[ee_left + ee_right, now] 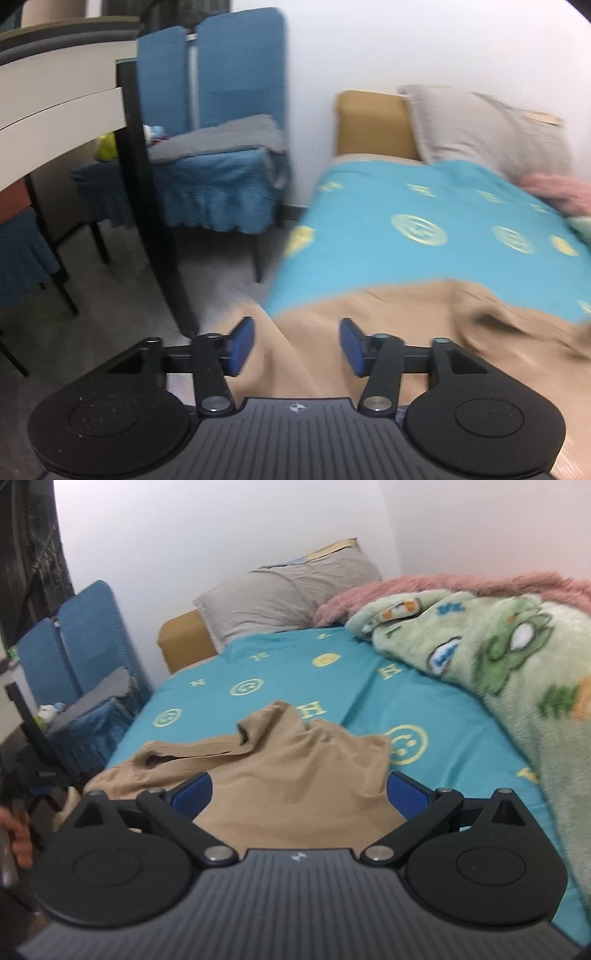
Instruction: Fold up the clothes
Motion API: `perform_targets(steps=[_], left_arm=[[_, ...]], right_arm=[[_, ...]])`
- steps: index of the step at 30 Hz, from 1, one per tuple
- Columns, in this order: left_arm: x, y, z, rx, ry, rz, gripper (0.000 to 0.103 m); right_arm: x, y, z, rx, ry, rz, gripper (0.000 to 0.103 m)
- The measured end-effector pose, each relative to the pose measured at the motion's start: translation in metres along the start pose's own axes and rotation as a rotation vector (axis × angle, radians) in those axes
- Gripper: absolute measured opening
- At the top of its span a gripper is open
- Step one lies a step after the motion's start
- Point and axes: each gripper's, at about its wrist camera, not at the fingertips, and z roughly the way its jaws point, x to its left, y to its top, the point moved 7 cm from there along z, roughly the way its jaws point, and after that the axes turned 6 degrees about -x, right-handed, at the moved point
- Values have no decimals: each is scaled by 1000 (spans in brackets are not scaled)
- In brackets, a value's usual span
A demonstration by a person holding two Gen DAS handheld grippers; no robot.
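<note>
A: While the tan garment lies crumpled on the teal bedsheet, near the bed's edge, how are the jaws set?

B: Right gripper: jaws spread wide above the cloth, nothing pinched. Left gripper: jaws parted, nothing held, the garment seen beneath; view blurred.

A: Surroundings?

B: Grey pillow noted at the head; green fleece blanket heaped alongside.
</note>
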Motion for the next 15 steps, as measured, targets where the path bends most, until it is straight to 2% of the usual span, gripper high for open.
perform_targets(steps=[2, 8, 10, 12, 15], left_arm=[[-12, -14, -42, -27, -53, -17, 71], [-39, -74, -161, -14, -183, -79, 80], [-45, -96, -181, 0, -220, -127, 81], [-51, -107, -189, 67, -251, -159, 79], [-53, -105, -199, 49, -240, -136, 78]], right_arm=[[1, 0, 0, 14, 24, 18, 103], [-8, 5, -17, 13, 56, 105, 103], [-12, 6, -23, 16, 67, 140, 103], [-20, 2, -26, 58, 90, 239, 103], [-33, -10, -31, 143, 129, 418, 103]])
